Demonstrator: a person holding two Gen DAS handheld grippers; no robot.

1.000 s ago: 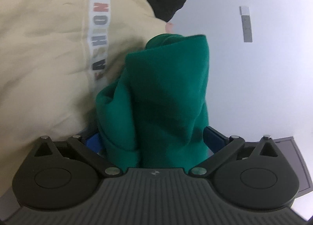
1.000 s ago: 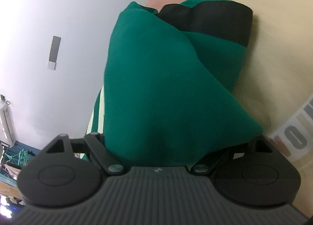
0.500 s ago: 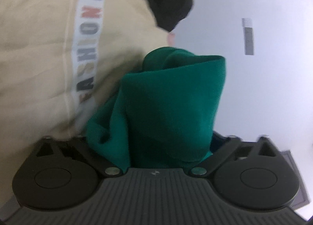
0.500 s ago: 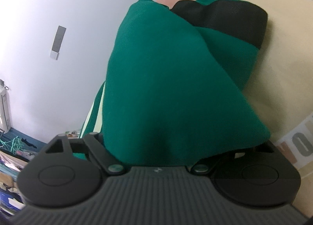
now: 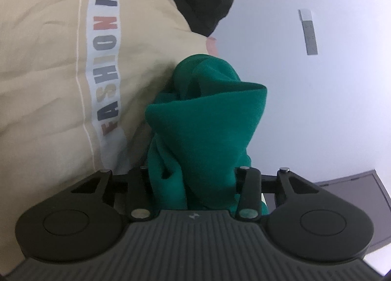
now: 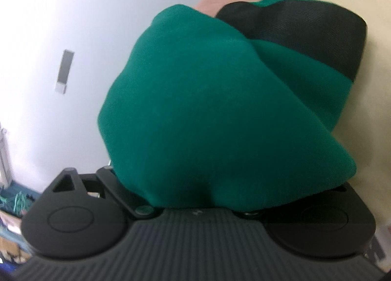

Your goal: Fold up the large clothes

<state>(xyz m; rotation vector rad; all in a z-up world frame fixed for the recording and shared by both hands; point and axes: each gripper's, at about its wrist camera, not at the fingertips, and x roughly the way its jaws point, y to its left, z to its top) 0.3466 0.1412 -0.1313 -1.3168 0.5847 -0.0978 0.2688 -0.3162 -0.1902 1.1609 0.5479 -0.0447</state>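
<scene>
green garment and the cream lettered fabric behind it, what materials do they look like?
Green garment: probably a thick knit or fleece; matte, soft fuzzy surface, rounded bulky folds. Its black band looks like ribbed knit or mesh; too blurred to say which. Cream fabric: thin woven cloth, likely cotton; matte, fine creases, with a printed letter stripe.

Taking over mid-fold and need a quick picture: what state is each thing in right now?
Green garment: bunched and lifted, draped over both grippers.
Left gripper: jaws closing, green cloth between them.
Right gripper: buried under green cloth, jaws hidden.
Black band: on the green garment's far edge, curved over.
Beige garment: worn by the person, creased, lettered stripe showing.
</scene>
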